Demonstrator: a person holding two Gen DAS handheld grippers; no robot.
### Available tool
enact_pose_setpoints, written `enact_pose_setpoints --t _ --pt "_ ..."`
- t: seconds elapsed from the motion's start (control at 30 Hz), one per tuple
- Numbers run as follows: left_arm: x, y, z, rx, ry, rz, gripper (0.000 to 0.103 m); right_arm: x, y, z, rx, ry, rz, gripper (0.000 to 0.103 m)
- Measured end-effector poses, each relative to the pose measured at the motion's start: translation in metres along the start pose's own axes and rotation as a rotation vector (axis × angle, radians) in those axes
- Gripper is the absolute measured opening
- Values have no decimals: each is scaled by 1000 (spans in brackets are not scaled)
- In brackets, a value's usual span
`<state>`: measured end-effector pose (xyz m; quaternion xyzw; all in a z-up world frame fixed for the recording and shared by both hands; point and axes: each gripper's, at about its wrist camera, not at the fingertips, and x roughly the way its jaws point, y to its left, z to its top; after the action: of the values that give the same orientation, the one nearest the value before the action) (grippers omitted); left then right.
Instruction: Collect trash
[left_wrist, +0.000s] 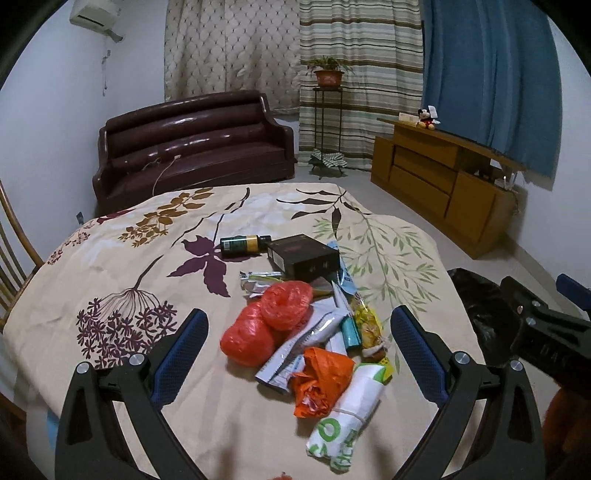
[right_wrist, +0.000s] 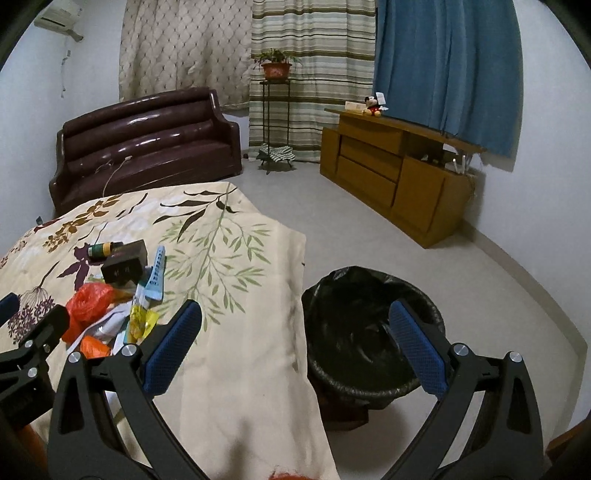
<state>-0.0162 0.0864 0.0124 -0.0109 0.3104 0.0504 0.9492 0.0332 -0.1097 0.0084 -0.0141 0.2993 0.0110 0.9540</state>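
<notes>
Lying heaped, crumpled orange bags (left_wrist: 284, 317) and wrappers, maybe foil; both grippers' fingers spread empty

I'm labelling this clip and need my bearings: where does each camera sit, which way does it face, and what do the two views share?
Left wrist: sits on the left gripper, looking forward and down over the trash pile on the floral tablecloth; its own open fingers frame the pile, and the right gripper shows at the right edge.
Right wrist: sits on the right gripper, facing the table's edge and the black-lined bin on the floor; its open fingers show, the left gripper at the left edge.
Shared: pile, tablecloth, bin, sofa, wooden cabinet.
</notes>
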Motion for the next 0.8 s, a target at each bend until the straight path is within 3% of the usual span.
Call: enact_pose_setpoints --t 0.8 --pt "2 -22 -5 15 3 -6 96 9 -22 -17 18 39 -17 99"
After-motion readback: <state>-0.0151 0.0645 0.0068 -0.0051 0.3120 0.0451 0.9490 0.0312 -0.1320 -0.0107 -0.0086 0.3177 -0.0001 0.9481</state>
